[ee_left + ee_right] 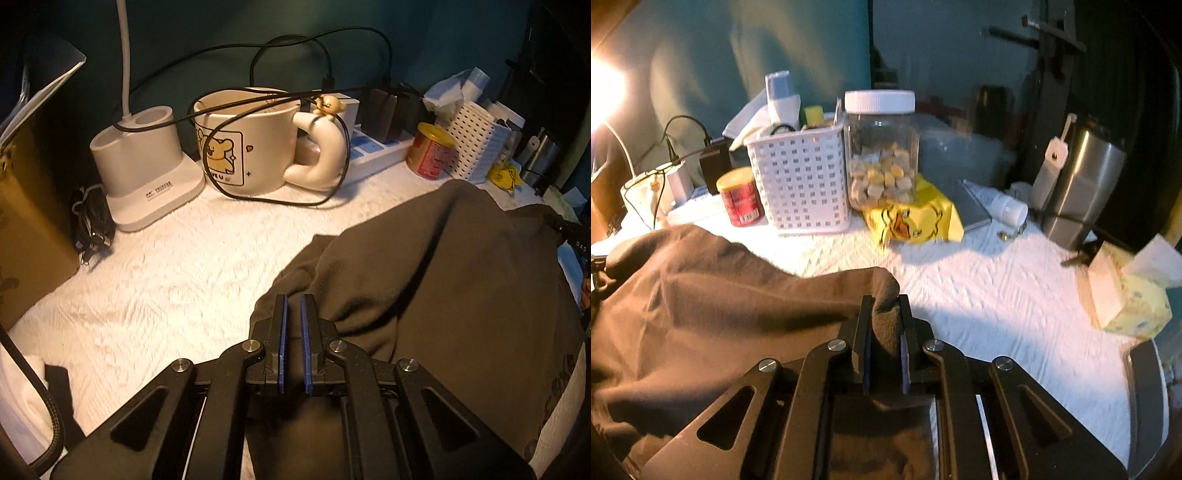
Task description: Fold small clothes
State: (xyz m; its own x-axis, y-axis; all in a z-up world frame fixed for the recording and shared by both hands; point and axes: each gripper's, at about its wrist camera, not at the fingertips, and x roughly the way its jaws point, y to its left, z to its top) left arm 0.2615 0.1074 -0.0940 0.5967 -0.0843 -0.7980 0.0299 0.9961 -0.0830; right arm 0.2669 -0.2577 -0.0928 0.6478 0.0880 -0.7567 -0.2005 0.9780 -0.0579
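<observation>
Both grippers (294,301) (885,301) apparently clamping brown garment (443,277)

- Dark brown garment (443,280) is running off the lower and right edges of the left wrist view; its outline cannot be judged.
- Fabric between the left jaws is lying in shadow; contact is unclear.
- Mug (243,140) lettering, ahead of the jaws, is being crossed by a black cable (229,110).
- Red tin (740,197) label is blurring, unreadable.

"VE U" on bear mug (236,147)
</observation>
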